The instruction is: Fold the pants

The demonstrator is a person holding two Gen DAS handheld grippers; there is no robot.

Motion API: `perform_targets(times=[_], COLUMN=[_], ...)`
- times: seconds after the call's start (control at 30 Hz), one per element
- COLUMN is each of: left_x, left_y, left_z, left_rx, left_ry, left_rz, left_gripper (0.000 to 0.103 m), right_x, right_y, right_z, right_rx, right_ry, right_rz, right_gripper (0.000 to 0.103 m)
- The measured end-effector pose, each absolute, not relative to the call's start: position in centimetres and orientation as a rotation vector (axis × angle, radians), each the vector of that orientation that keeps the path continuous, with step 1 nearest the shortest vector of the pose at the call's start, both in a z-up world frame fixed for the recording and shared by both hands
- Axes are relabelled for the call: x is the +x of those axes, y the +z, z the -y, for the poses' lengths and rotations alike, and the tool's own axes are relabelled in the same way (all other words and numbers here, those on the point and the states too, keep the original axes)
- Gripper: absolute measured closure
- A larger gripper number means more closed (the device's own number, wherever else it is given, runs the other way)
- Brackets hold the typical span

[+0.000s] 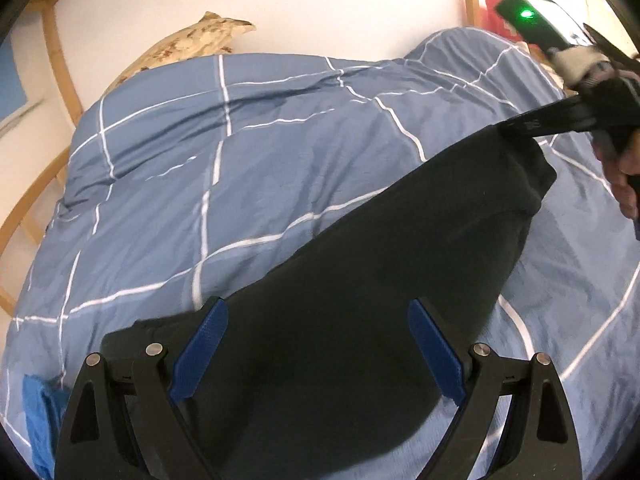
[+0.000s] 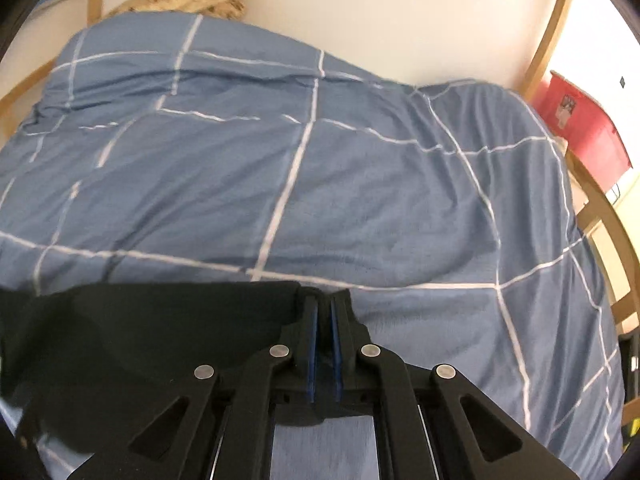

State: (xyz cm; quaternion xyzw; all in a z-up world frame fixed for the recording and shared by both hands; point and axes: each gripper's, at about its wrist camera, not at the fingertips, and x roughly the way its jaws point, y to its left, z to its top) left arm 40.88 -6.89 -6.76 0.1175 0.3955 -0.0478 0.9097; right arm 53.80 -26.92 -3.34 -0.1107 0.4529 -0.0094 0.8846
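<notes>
The black pants (image 1: 360,280) lie across a blue checked duvet (image 1: 240,160). In the left wrist view my left gripper (image 1: 316,308) hovers over the near part of the pants, its blue pads wide apart and open with nothing gripped. At the upper right, my right gripper (image 1: 520,124) pinches the far corner of the pants and holds it raised off the bed. In the right wrist view my right gripper (image 2: 324,300) is shut, and the edge of the pants (image 2: 160,328) is caught between its pads and hangs away to the left.
A beige patterned pillow (image 1: 192,40) lies against the white wall behind the duvet (image 2: 320,180). Wooden bed frame slats (image 1: 60,60) run along the left. A red box (image 2: 584,132) stands past the right bed edge. A bright blue cloth (image 1: 36,412) lies at the near left. A person's hand (image 1: 624,184) holds the right gripper.
</notes>
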Motion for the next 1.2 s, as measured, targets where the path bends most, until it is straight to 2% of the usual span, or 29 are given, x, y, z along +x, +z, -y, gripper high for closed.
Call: perform_targets(times=[0.23, 0.33, 0.37, 0.4, 0.47, 0.67, 0.87, 1.17, 1.2], left_x=[42.5, 42.4, 42.2, 42.0, 41.5, 41.1, 41.8, 42.2, 42.1], left_y=[-8.9, -9.3, -9.3, -9.2, -8.8, -7.7, -8.3, -10.0, -10.1], left_z=[7.3, 7.1, 7.0, 7.0, 6.8, 8.2, 10.0, 10.6, 10.7], left_rx=[0.215, 0.219, 0.218, 0.215, 0.199, 0.183, 0.197, 0.192, 0.193], left_ry=[-0.108, -0.077, -0.065, -0.059, -0.046, -0.028, -0.033, -0.014, -0.018], left_rz=[-0.84, -0.835, -0.83, -0.824, -0.809, -0.771, -0.783, -0.83, -0.833], left_gripper=[0.011, 0.011, 0.011, 0.011, 0.011, 0.008, 0.008, 0.008, 0.008], right_x=[56.9, 56.2, 55.7, 55.1, 53.1, 48.3, 48.0, 50.2, 50.1], right_y=[-7.7, -8.0, -7.7, -7.1, -5.5, -5.4, -9.2, -15.0, -15.2], right_z=[27.7, 27.9, 28.1, 28.5, 29.9, 34.6, 38.7, 39.0, 38.8], right_rx=[-0.24, -0.255, -0.259, -0.253, -0.203, 0.007, 0.384, 0.657, 0.677], right_ry=[-0.069, -0.057, -0.056, -0.083, -0.119, -0.109, -0.014, 0.054, 0.068], right_rz=[-1.013, -0.971, -0.947, -0.914, -0.816, -0.749, -0.831, -0.953, -0.943], right_gripper=[0.097, 0.094, 0.081, 0.062, 0.043, 0.042, 0.042, 0.043, 0.06])
